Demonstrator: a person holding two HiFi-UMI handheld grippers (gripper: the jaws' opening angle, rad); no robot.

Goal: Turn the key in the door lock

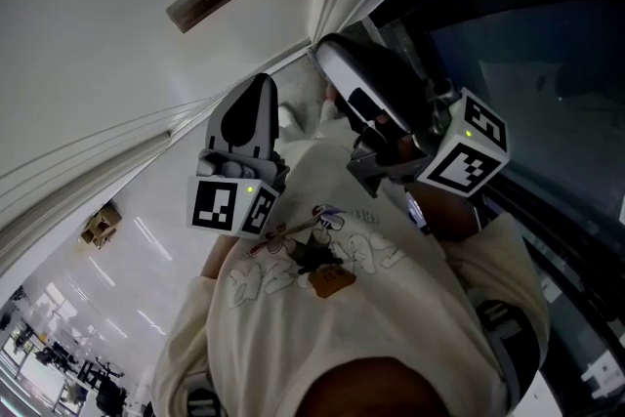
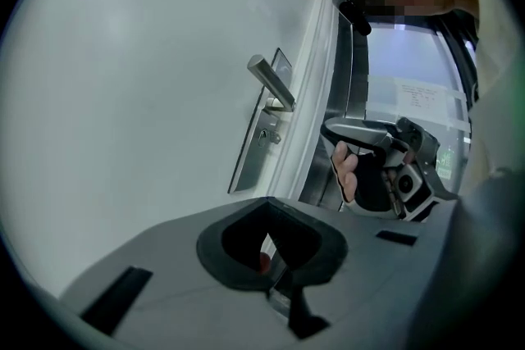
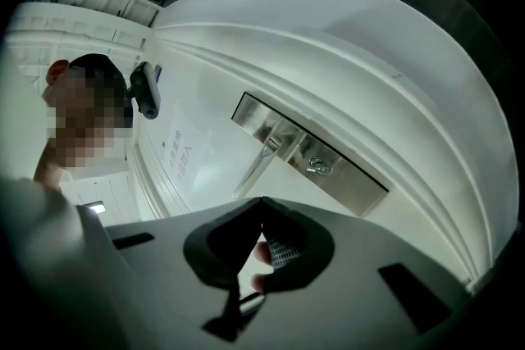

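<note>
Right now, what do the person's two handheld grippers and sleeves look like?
The left gripper is a grey moulded shell with a black teardrop-shaped inset. The right gripper is glossy white over black. The left cube and right cube bear black-and-white square markers and a small green light. The person wears a cream long-sleeved sweatshirt with a printed front.

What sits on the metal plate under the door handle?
Under the lever handle, the metal plate carries the lock, with a key sticking out of it. Only the key's head shows; its blade is covered, inside the keyhole.
</note>
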